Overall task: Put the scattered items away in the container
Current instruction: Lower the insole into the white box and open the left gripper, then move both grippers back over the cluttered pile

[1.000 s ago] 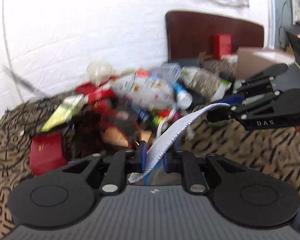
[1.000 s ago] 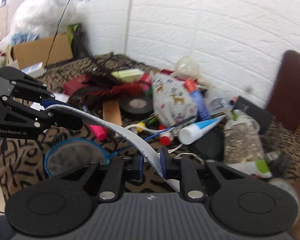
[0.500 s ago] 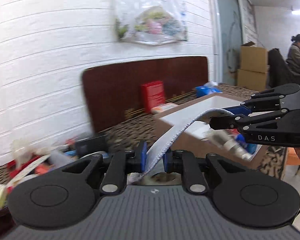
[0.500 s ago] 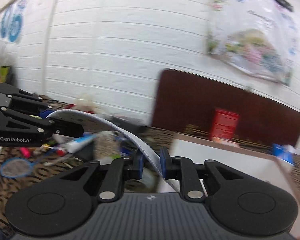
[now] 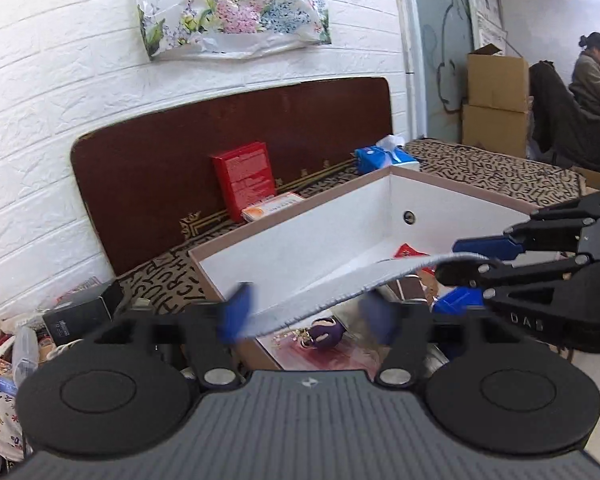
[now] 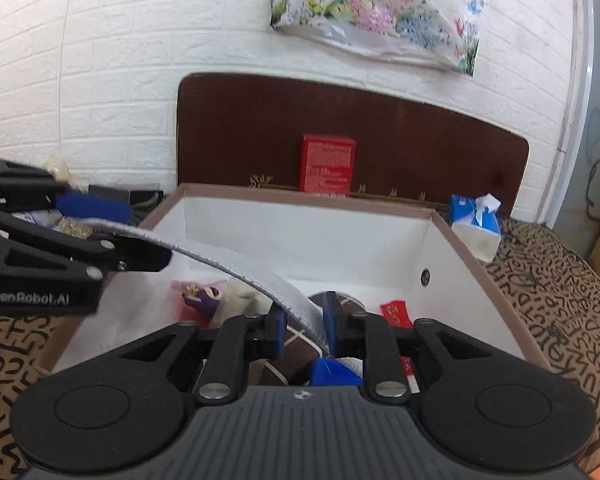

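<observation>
A grey woven strap (image 5: 352, 288) (image 6: 236, 264) stretches between my two grippers above the white-lined, brown-rimmed box (image 5: 292, 216) (image 6: 300, 196). My left gripper (image 5: 308, 314) (image 6: 144, 236) is opening, its blurred blue pads wide apart; the strap's end lies loose between them. My right gripper (image 6: 304, 326) (image 5: 450, 258) is also opening. The strap runs between its pads against the right one, with a gap at the left pad. In the box lie a purple figure (image 6: 204, 298), a red packet (image 6: 396, 312) and a blue item (image 6: 334, 372).
A red carton (image 5: 246, 178) (image 6: 327, 168) leans on the dark wooden board by the wall. A blue tissue pack (image 6: 476, 226) sits at the box's far corner. Clutter with a black box (image 5: 80, 312) lies left. A seated person (image 5: 592, 76) and cardboard boxes (image 5: 496, 100) are far right.
Both grippers swung with the strap from over the clutter pile to over the box. The left jaws sprang wide apart and the right jaws parted a little.
</observation>
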A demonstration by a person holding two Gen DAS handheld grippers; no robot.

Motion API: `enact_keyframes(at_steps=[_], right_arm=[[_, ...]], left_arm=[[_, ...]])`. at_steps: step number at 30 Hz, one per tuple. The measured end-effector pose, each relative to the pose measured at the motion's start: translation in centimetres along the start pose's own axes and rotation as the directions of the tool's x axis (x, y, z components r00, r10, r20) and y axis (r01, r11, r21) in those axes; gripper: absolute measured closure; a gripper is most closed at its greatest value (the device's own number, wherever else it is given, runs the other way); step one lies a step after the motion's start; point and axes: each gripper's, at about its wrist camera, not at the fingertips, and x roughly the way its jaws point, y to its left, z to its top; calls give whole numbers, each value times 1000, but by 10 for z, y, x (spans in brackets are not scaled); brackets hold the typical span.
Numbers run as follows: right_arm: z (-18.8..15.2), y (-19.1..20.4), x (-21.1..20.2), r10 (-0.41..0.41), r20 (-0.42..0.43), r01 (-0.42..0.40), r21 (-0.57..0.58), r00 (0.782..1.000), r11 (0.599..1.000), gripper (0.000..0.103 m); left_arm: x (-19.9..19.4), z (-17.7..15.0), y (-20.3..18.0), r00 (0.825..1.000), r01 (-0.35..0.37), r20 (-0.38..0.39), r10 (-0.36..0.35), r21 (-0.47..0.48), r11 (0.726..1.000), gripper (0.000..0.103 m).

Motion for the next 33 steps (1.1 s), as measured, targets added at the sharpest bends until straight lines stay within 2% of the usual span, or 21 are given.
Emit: enact_keyframes(at_steps=[1,2,4,5,8,13,17,20,25,30,33], right_arm=[[-1,1,0,-2,0,2,-4,1000,1000,57],[-3,1,-2,-4,6,4,-4,1000,1000,44],[-4,2,-6,-1,21,1,3,1000,1000,45],[-4,2,-7,-3,25,3,8,1000,1000,42],[-5,4,-12,2,34,-3,7,999,1000,36],[-3,13,-26,27,76,-29,26,997,999,32],[1,33,-37,62,110,-63,6,992,998,22],[7,53,-43,92,127,-90,-21,988,996,21],[11,94,-47,167,139,-155,-91,976,984,20],[5,151,-35,275,112,-258,-146,955,955,19],[-2,181,-21,308,86,-290,-175,947,941,20]], left_arm=[[-3,0,-2,1000,-16,11,16,4,1000,8],[-6,-1,-2,1000,-22,18,22,7,1000,5],[-12,-2,1,999,-27,26,27,2,1000,2],[-15,-3,3,999,-33,28,33,-3,999,0],[-23,-6,12,999,-25,21,26,-33,999,0],[-36,-10,26,1000,-13,5,13,-94,996,0],[-39,-10,31,1000,-18,-8,17,-116,993,0],[-50,-14,40,1000,-16,0,16,-142,990,0],[-74,-33,70,998,-63,-4,63,-187,980,0],[-93,-66,107,990,-138,-53,128,-253,958,0],[-92,-82,124,981,-186,-97,166,-266,946,0]])
